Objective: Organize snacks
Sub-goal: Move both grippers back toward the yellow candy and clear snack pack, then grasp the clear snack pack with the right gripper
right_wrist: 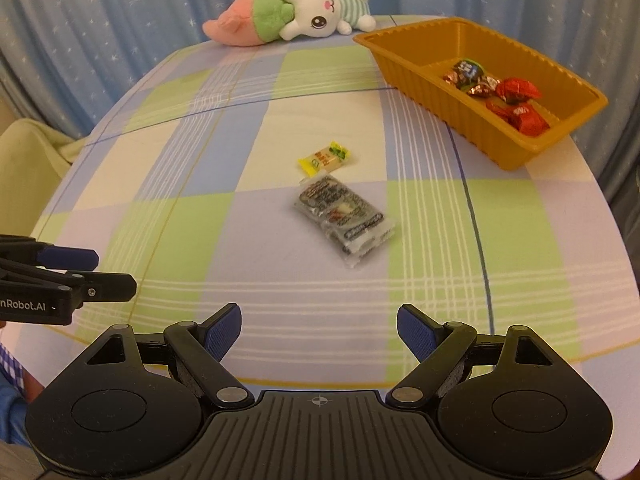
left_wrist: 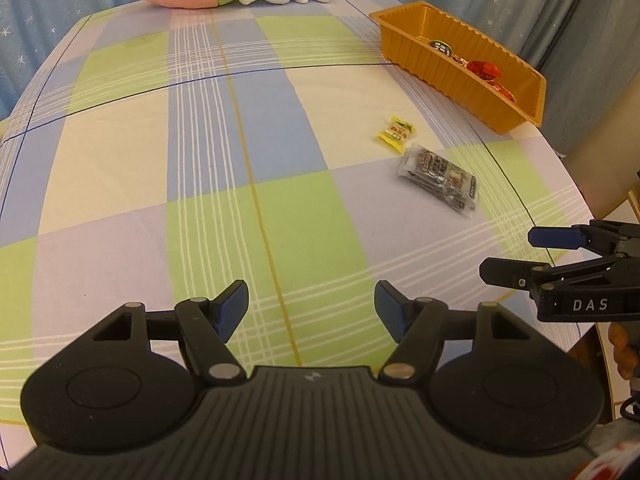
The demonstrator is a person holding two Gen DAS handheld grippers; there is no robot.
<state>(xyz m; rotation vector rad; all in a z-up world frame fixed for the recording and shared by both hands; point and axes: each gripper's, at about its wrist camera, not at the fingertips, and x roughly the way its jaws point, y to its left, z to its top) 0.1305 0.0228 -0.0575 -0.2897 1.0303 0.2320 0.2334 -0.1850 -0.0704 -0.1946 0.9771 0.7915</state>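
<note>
A small yellow snack packet [right_wrist: 325, 157] and a clear, dark-printed snack pack [right_wrist: 345, 218] lie side by side on the checked tablecloth [right_wrist: 224, 184]. They also show in the left wrist view, the yellow packet [left_wrist: 397, 133] and the clear pack [left_wrist: 440, 178]. An orange tray [right_wrist: 420, 76] at the right holds several wrapped sweets [right_wrist: 514, 92]; it shows in the left wrist view too [left_wrist: 440, 68]. My right gripper [right_wrist: 319, 332] is open and empty, short of the clear pack. My left gripper [left_wrist: 311, 312] is open and empty over the cloth, left of the snacks.
A plush rabbit with a pink and green tail [right_wrist: 296, 16] lies at the far edge of the table. Blue starred curtains [right_wrist: 100, 20] hang behind. The table's right edge [left_wrist: 576, 184] drops off beside the tray.
</note>
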